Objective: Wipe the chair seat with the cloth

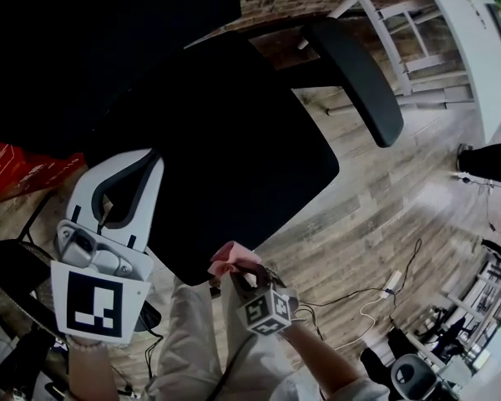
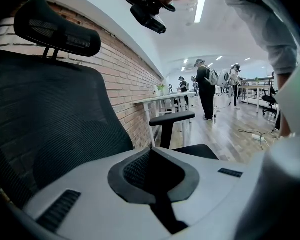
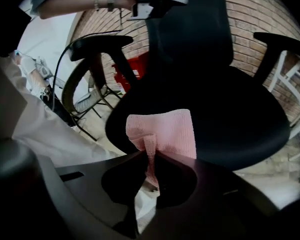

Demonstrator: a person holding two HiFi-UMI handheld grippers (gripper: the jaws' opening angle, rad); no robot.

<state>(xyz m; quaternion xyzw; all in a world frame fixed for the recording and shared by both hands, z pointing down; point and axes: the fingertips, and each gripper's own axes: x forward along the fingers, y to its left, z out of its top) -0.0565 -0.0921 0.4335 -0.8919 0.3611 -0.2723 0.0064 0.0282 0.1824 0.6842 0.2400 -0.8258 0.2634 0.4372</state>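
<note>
My right gripper view shows plainly what the head view barely hints at: the right gripper (image 3: 149, 153) fingers pinch a pink knitted cloth (image 3: 165, 129) at the smooth black chair seat's (image 3: 230, 109) front edge. The left gripper (image 2: 150, 151) fingers are pressed together and empty, facing the mesh backrest (image 2: 50, 114).

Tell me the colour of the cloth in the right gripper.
The cloth is pink, clearest in the right gripper view.

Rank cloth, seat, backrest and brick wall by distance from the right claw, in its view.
1. Cloth, pinched in the right claw.
2. Seat, just beyond.
3. Backrest, upright behind the seat.
4. Brick wall, farthest, upper right.
</note>
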